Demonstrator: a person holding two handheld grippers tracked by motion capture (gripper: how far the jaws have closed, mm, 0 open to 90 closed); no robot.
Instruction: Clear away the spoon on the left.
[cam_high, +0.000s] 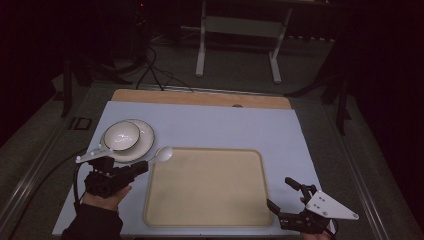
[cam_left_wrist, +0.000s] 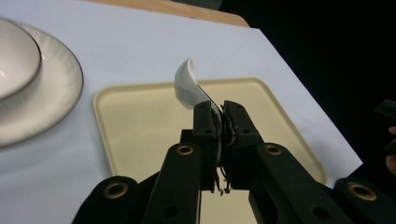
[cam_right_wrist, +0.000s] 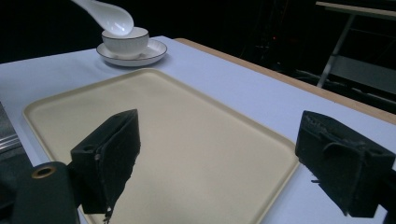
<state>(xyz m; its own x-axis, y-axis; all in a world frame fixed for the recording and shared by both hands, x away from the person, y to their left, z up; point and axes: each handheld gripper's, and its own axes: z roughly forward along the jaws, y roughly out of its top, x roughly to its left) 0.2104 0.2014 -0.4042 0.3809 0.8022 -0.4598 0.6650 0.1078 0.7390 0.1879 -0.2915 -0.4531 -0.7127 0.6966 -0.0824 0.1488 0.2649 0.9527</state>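
My left gripper (cam_high: 145, 165) is shut on the handle of a white ceramic spoon (cam_high: 164, 153), held in the air over the near left corner of a cream tray (cam_high: 205, 220). The left gripper view has the spoon (cam_left_wrist: 187, 84) sticking up from the shut gripper (cam_left_wrist: 221, 109), bowl end away from me. A white bowl (cam_high: 121, 135) sits on a white plate (cam_high: 145, 137) left of the tray. My right gripper (cam_high: 281, 194) stands open off the tray's right edge, nothing between its fingers (cam_right_wrist: 109, 154). In the right gripper view the spoon (cam_right_wrist: 105, 16) hovers above the bowl (cam_right_wrist: 125, 42).
A pale blue mat (cam_high: 210, 122) covers the table, with a wooden strip (cam_high: 200, 97) along the far edge. Beyond the table stand a white metal frame (cam_high: 237, 30) and cables (cam_high: 150, 70) on the dark floor.
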